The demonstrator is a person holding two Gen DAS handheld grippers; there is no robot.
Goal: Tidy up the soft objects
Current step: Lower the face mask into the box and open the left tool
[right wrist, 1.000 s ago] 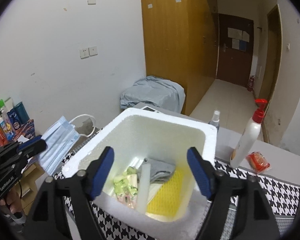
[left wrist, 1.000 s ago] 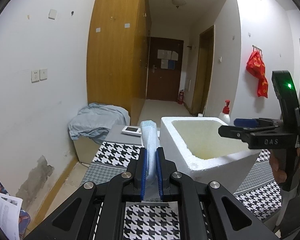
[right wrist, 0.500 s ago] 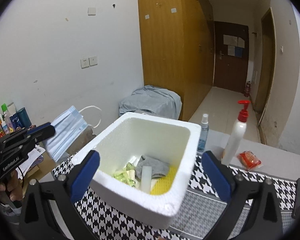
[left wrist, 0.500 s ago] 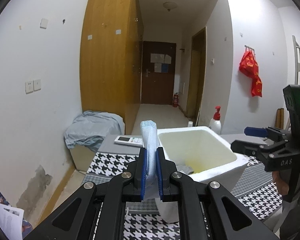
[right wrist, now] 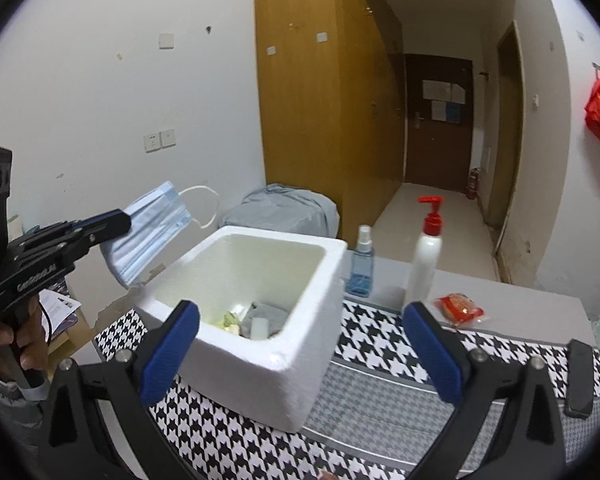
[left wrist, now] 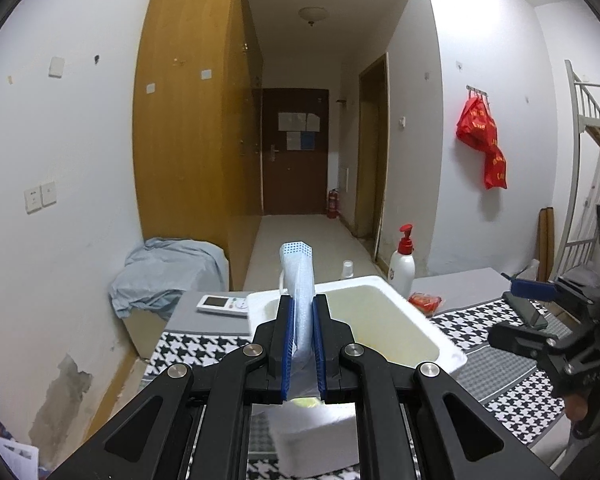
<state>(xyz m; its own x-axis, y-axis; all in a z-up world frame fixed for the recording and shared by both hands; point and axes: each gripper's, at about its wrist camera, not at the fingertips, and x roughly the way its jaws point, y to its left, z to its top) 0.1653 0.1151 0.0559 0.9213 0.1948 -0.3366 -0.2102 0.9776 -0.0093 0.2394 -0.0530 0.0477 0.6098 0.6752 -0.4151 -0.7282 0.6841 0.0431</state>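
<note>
My left gripper [left wrist: 303, 344] is shut on a light blue face mask [left wrist: 300, 284] that stands edge-on between its blue pads. In the right wrist view that left gripper [right wrist: 118, 220] holds the face mask [right wrist: 148, 232] in the air, just left of and above a white foam box [right wrist: 256, 308]. The foam box [left wrist: 384, 328] holds a grey cloth [right wrist: 268, 314], a white roll and yellow-green items. My right gripper [right wrist: 300, 354] is open wide with nothing between its fingers, drawn back in front of the box.
The box stands on a houndstooth cloth [right wrist: 380, 364]. Behind it are a blue spray bottle [right wrist: 360, 264], a white pump bottle [right wrist: 426, 260] and a red packet [right wrist: 460, 308]. A remote [left wrist: 222, 304] lies at the table's back left. A covered bin [left wrist: 168, 276] stands by the wall.
The right gripper opened wider and drew back from the box. The left gripper rose and moved toward the box with the mask, now near its left rim.
</note>
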